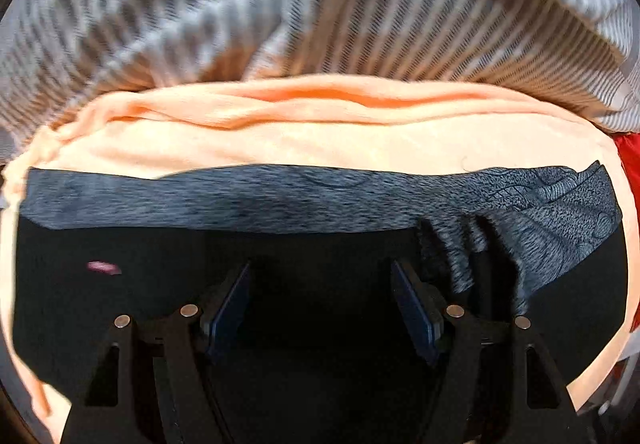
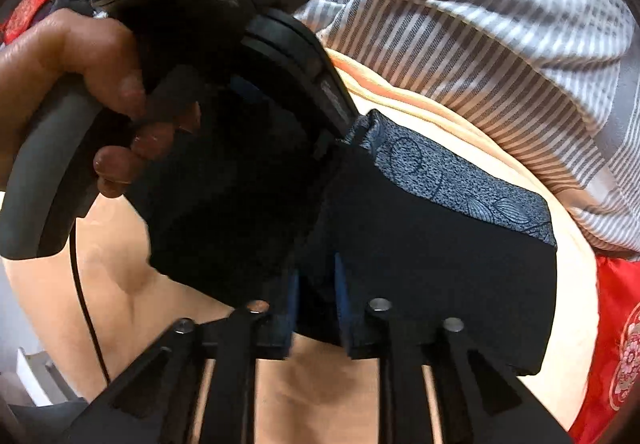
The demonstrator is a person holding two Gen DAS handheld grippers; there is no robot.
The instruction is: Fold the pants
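Black pants (image 1: pixel 160 256) with a grey patterned waistband (image 1: pixel 280 195) lie folded on a peach cloth (image 1: pixel 280 139). My left gripper (image 1: pixel 322 300) hangs open just above the black fabric, nothing between its pads. The right wrist view shows the same pants (image 2: pixel 440 276) and waistband (image 2: pixel 460 179). There, one of the left gripper's fingers (image 2: pixel 320 83) reaches the waistband's end, and a hand (image 2: pixel 60 55) holds its handle. My right gripper (image 2: pixel 319 304) straddles the pants' near edge with its jaws a little apart. Dark fabric lies between them, and I see no pinch.
Grey-and-white striped bedding (image 1: pixel 160 23) lies bunched beyond the peach cloth (image 2: pixel 320 384). A red patterned cloth (image 2: pixel 616 324) sits at the right edge. A thin black cable (image 2: pixel 86 304) hangs from the left gripper's handle.
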